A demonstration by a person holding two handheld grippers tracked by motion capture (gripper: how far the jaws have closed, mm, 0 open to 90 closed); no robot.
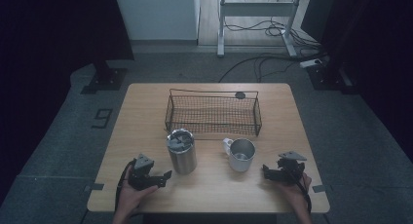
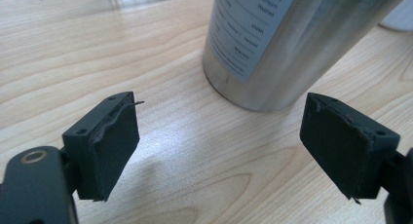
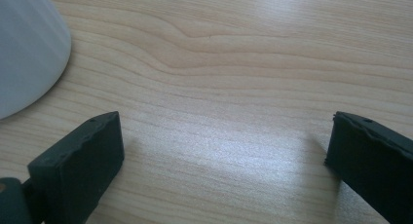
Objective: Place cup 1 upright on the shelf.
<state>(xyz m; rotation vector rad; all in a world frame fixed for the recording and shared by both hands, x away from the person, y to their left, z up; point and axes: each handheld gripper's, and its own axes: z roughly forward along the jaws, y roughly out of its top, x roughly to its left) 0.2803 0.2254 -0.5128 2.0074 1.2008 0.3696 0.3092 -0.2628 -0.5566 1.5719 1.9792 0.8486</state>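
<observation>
Wooden counter [image 1: 209, 185] on grey floor, cables and a desk frame behind. Wire basket [image 1: 213, 114] sits at the far middle, nothing visible inside apart from a small dark disc [image 1: 240, 95] at its back rim.

Steel tumbler [image 1: 181, 151] stands upright in front of the basket's left end, something grey stuffed in its mouth. White-handled metal mug [image 1: 240, 155] upright to its right, apart from it, in front of the basket's right end.

Left tool [image 1: 155, 178]: jaws spread, nothing between them, aimed at the tumbler base, near but not touching. Left gripper view confirms: tumbler [image 2: 287, 44] just ahead of the open pads [image 2: 114, 136].

Right tool [image 1: 271, 172]: jaws spread, empty, low over the counter, just right of the mug. Mug wall [image 3: 24, 53] sits at the left edge of the right gripper view.

Progress estimate: nothing done yet. Both vessels untouched on the counter, basket unloaded. Left: grasp, lift, place, likely for each.
</observation>
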